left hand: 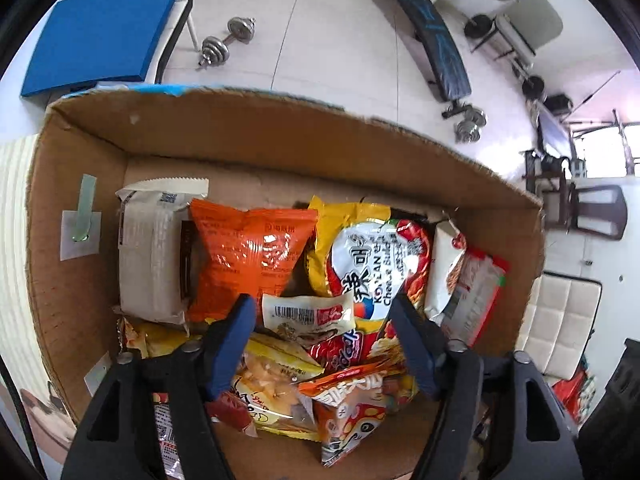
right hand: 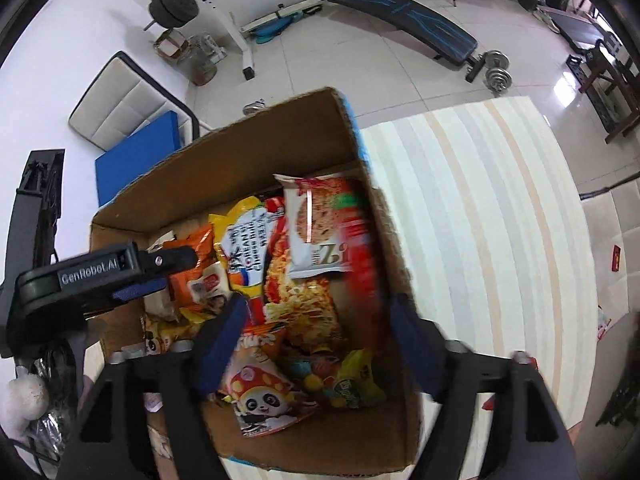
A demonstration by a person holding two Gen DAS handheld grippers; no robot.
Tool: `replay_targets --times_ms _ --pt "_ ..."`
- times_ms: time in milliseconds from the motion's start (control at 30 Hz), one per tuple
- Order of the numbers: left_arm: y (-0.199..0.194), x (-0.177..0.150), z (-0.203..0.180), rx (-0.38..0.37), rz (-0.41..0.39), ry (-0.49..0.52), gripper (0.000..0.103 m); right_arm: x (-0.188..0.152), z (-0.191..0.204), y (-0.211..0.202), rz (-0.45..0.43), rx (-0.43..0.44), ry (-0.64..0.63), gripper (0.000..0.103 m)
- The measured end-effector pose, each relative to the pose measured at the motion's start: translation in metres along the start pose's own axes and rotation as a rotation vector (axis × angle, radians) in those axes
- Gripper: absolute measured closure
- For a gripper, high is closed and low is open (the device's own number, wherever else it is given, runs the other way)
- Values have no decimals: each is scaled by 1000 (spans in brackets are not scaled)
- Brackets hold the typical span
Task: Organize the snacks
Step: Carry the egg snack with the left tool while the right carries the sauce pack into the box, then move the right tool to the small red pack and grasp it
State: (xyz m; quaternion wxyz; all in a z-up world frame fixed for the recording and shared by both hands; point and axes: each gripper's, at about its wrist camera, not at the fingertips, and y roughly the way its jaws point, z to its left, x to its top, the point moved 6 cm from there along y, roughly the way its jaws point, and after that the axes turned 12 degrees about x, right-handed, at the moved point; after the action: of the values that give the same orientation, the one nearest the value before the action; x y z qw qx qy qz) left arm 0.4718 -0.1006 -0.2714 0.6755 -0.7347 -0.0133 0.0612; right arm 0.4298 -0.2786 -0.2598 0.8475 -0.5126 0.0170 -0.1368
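A cardboard box [left hand: 240,132] holds several snack packets. In the left wrist view my left gripper [left hand: 322,308] hangs open over them. A small white packet with a barcode [left hand: 308,314] lies between its blue fingers without being pressed. Behind it sit an orange bag [left hand: 248,256], a white pack [left hand: 148,252] and a Korean noodle bag [left hand: 372,264]. In the right wrist view my right gripper [right hand: 318,304] is open above the box [right hand: 240,152]. A blurred white and red cookie packet [right hand: 316,232] lies free on top of a red noodle bag [right hand: 300,300]. The left gripper [right hand: 168,276] reaches in from the left.
The box stands on a striped cloth [right hand: 480,220]. On the tiled floor beyond are dumbbells [left hand: 228,40], a curved sit-up bench [left hand: 436,40] and a chair with a blue pad [left hand: 104,36]. A panda snack bag [right hand: 260,400] lies at the near end of the box.
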Motion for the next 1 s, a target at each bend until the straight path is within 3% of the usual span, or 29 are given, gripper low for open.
replay_targets --times_ms 67,233,567,1000 --pt "-5 -3 3 9 -16 -3 15 -1 6 -2 -1 -1 -27 11" --pt "-19 -17 18 51 -65 -10 12 -6 10 -11 -12 -38 -68 6" --pt "-54 -63 31 145 -240 46 12 -43 18 -32 3 -40 -143 5" --pt "-118 -151 43 245 -461 36 12 -104 44 -102 -108 -56 -238 5"
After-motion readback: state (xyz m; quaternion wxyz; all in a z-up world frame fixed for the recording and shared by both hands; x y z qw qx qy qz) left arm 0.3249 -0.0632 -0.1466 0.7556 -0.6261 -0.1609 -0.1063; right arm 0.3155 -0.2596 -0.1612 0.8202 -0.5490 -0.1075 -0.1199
